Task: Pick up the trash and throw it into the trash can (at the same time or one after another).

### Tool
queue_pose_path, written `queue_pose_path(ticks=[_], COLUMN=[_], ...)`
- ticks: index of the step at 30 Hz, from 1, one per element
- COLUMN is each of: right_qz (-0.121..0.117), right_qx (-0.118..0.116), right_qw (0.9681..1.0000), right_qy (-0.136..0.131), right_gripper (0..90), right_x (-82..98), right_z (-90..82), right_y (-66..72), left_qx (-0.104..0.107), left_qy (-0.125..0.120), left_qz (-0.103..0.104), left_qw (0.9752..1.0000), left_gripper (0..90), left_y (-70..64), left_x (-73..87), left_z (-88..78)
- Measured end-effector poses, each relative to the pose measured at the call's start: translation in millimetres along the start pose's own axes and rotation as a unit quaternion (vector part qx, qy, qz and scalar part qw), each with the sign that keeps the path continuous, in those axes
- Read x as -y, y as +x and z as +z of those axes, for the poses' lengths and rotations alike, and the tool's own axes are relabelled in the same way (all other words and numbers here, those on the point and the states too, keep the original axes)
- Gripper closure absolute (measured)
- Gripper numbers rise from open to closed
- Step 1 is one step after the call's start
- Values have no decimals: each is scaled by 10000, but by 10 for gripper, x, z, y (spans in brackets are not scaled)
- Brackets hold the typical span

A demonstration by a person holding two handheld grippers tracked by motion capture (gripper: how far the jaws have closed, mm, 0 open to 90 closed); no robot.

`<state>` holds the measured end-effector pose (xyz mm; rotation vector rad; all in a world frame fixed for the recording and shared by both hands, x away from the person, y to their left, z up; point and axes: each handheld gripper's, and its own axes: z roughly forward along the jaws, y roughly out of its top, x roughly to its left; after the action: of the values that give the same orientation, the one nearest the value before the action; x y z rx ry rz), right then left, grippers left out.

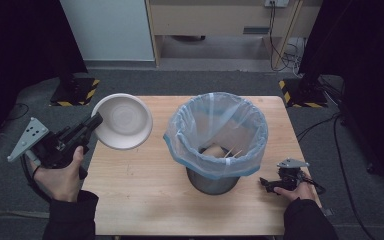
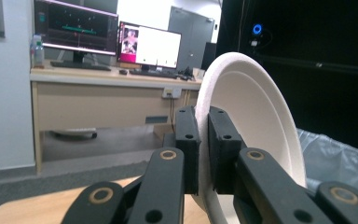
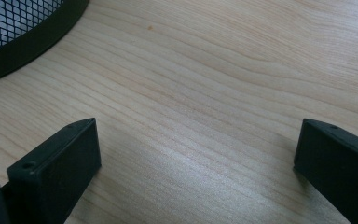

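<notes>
A white foam plate (image 1: 123, 121) hangs tilted above the table's left side, pinched at its rim by my left gripper (image 1: 94, 123). In the left gripper view the plate (image 2: 256, 121) stands on edge between the two black jaws, and the left gripper (image 2: 204, 147) is shut on its rim. A metal mesh bin lined with a pale blue bag (image 1: 215, 131) stands mid-table, with food scraps and skewers inside. My right gripper (image 1: 263, 183) rests on the table at the bin's right. Its jaws stand wide apart over bare wood in the right gripper view, so the right gripper (image 3: 196, 154) is open.
The wooden table (image 1: 145, 195) has free surface in front of the bin and at the left. The bin's black mesh base (image 3: 23, 32) lies just ahead of the right jaws. Beyond the table are a desk with monitors (image 2: 107, 42) and a grey carpet.
</notes>
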<state>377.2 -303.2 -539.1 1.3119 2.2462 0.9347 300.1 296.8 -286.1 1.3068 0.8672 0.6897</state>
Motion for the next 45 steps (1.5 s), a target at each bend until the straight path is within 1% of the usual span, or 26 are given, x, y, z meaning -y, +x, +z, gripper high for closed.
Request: queue_pose_path(ticks=[4, 10, 16, 18, 19, 20, 24, 31, 39, 45], right_qz=[16, 17, 16, 17, 16, 16, 16, 4, 14, 30], right_qx=[5, 5, 5, 5, 5, 5, 5, 3, 4, 4], right_qw=[10000, 10000, 10000, 10000, 10000, 10000, 10000, 10000, 10000, 10000], right_qy=[-3, -3, -3, -4, -4, -3, -3, 1, -3, -9], right_gripper=[6, 6, 6, 6, 6, 6, 6, 6, 6, 6], right_x=[-1, -1, -1, -1, -1, 0, 0, 0, 0, -1], right_z=[0, 0, 0, 0, 1, 0, 1, 0, 0, 1], right_y=[4, 4, 4, 4, 4, 4, 4, 2, 3, 5], left_qx=[73, 197, 332, 389, 389, 446, 546, 775, 1016, 1152], left_qy=[-115, -278, -370, -363, -363, -388, -389, -403, -337, -251], left_qz=[14, 130, 194, 218, 218, 222, 264, 278, 297, 298], left_qw=[9999, 9993, 9986, 9983, 9983, 9980, 9974, 9958, 9938, 9926], left_gripper=[838, 838, 838, 838, 838, 838, 838, 838, 838, 837], left_y=[-41, -156, -282, -322, -322, -367, -451, -639, -841, -973], left_x=[-78, -247, -344, -363, -363, -378, -401, -422, -418, -370], left_z=[47, 149, 277, 325, 325, 374, 461, 658, 883, 1048])
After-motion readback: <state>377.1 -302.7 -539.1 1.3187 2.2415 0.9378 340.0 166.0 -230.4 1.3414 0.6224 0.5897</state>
